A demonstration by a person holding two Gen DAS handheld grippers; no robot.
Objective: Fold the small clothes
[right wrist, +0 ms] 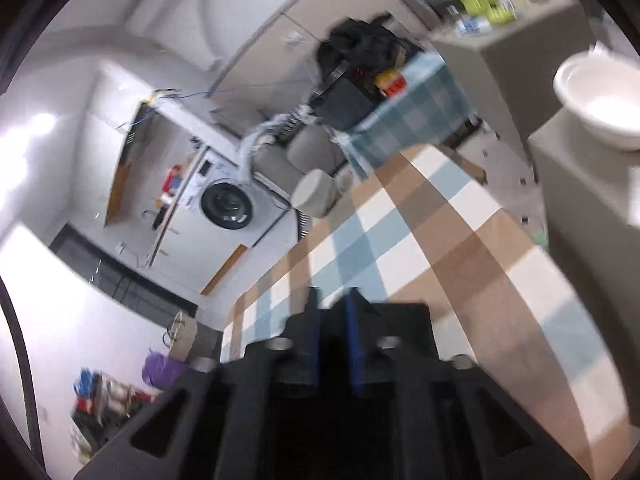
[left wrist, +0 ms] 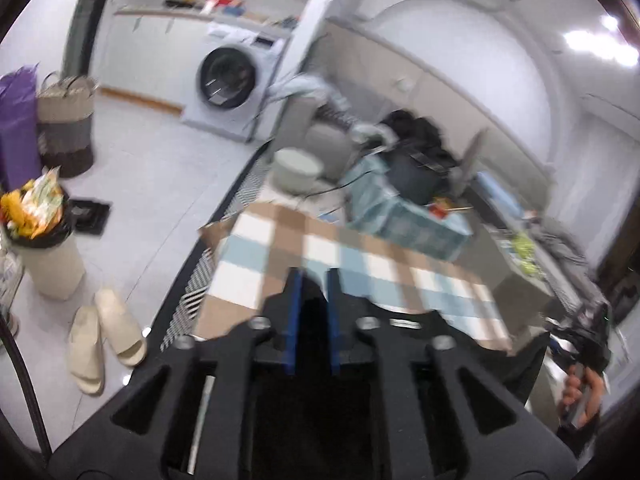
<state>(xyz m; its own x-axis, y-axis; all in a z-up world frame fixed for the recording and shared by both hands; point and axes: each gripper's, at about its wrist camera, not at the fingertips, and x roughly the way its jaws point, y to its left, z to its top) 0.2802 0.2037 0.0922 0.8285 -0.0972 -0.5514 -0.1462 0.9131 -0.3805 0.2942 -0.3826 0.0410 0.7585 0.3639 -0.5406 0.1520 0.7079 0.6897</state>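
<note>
Black garment [left wrist: 404, 312] hung pinched in both grippers above the checked tablecloth [left wrist: 360, 256].

Left gripper [left wrist: 314, 276] had its blue-padded fingers drawn narrow with dark cloth between them; right gripper [right wrist: 332, 300] was likewise nearly closed on black fabric, tilted over the plaid table. Both views were motion-blurred. Beyond stood a washing machine [left wrist: 230, 80], a white bowl [right wrist: 600, 104], and cream slippers [left wrist: 104, 336] on the floor.

Checked tablecloth [left wrist: 360, 252]: open surface ahead of both grippers. Far edge blocked by teal crate [left wrist: 404, 216] (piled with dark items) and a round pale tub [left wrist: 298, 168]. Right side: grey cabinet [right wrist: 580, 208] bearing white bowl [right wrist: 600, 100].
</note>
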